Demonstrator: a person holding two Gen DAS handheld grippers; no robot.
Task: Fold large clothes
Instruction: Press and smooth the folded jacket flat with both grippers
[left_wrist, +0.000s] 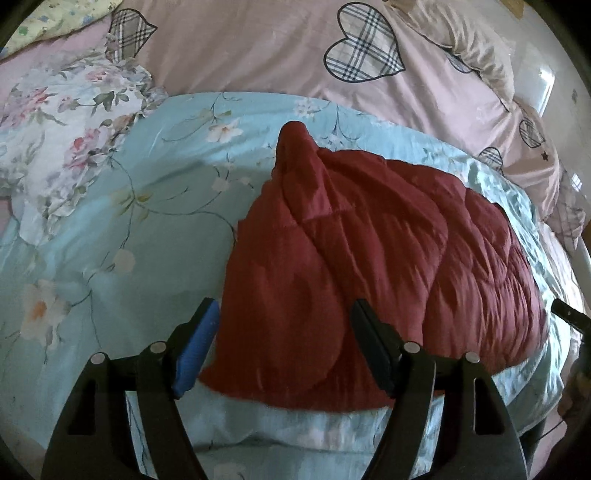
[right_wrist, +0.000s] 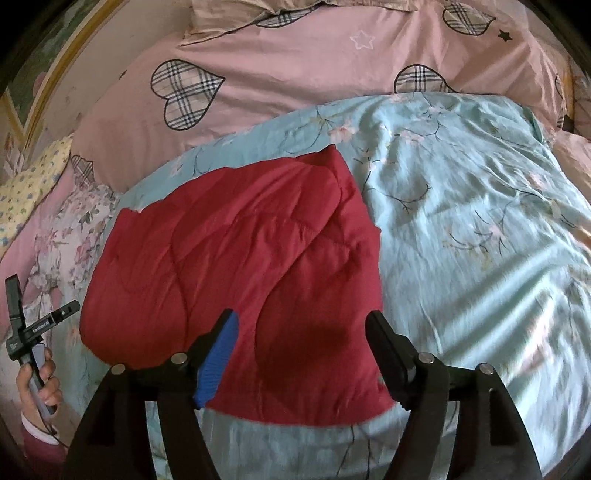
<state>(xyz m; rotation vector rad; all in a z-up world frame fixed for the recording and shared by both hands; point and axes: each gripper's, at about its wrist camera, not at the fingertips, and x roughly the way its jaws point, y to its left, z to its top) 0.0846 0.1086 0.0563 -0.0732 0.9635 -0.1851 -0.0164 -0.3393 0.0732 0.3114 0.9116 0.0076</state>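
Observation:
A dark red quilted padded garment (left_wrist: 369, 266) lies folded into a bundle on a light blue floral quilt (left_wrist: 110, 229); it also shows in the right wrist view (right_wrist: 240, 258). My left gripper (left_wrist: 284, 314) is open and empty, its fingers straddling the garment's near left part from above. My right gripper (right_wrist: 301, 328) is open and empty above the garment's near right edge. The left gripper (right_wrist: 44, 317) with the hand holding it shows at the left edge of the right wrist view. The right gripper's tip (left_wrist: 569, 314) shows at the right edge of the left wrist view.
The blue quilt (right_wrist: 461, 229) lies on a bed with a pink cover (right_wrist: 295, 66) printed with plaid hearts. A white floral cloth (left_wrist: 66, 122) lies at the left. A beige pillow (left_wrist: 476, 48) lies at the back. A wall (right_wrist: 48, 74) borders the bed's left side.

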